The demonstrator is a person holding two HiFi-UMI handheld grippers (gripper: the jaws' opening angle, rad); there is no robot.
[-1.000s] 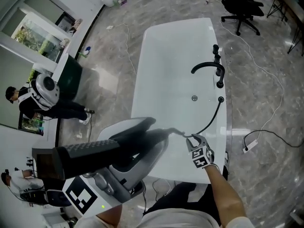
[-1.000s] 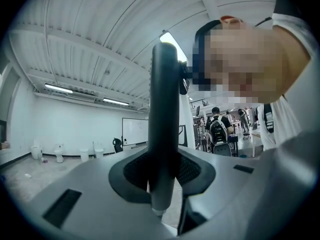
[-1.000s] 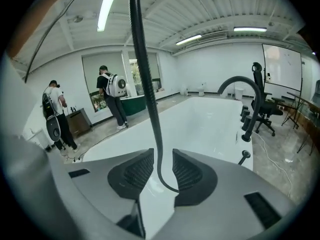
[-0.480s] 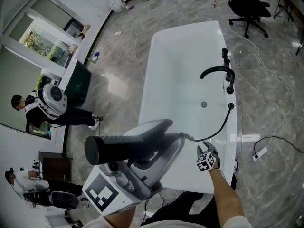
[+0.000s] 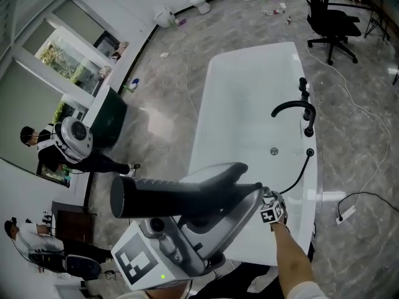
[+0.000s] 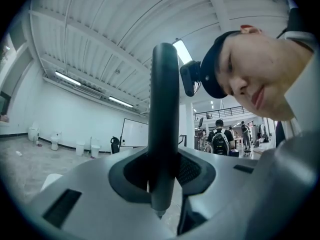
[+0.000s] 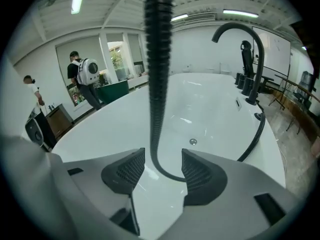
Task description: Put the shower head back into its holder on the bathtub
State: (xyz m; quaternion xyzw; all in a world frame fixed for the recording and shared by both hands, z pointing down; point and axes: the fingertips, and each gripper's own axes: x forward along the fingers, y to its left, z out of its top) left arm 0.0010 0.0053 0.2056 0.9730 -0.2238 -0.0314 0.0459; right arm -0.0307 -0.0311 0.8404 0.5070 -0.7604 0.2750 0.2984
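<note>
Now the shower head (image 5: 177,192) is off the bathtub (image 5: 249,98), held up in the air at the tub's 6 o'clock end. It is clamped across the left gripper (image 6: 164,176), whose pads press its dark shaft from both sides. Its long axis runs almost flat across the head view, blunt end at 9 o'clock and hose end at 3 o'clock. A second ago it sloped, with the 3 o'clock end higher in the picture, so it has levelled out. In the left gripper view the same shaft stands from 6 to 12 o'clock.

The right gripper (image 7: 159,170) has just been opening its jaws, and they now stand wide. The ribbed hose (image 7: 156,79) hangs between the pads, with neither pressing on it. I read that as the hose let go, so the left gripper alone carries the shower head.

From there the hose curves toward 1 o'clock to the bathtub rim, beside the black faucet (image 5: 292,108). The short dark post just below the faucet is probably the holder (image 5: 308,130), though it is too small to be sure. It lies well apart from the shower head, so seating has not yet begun
</note>
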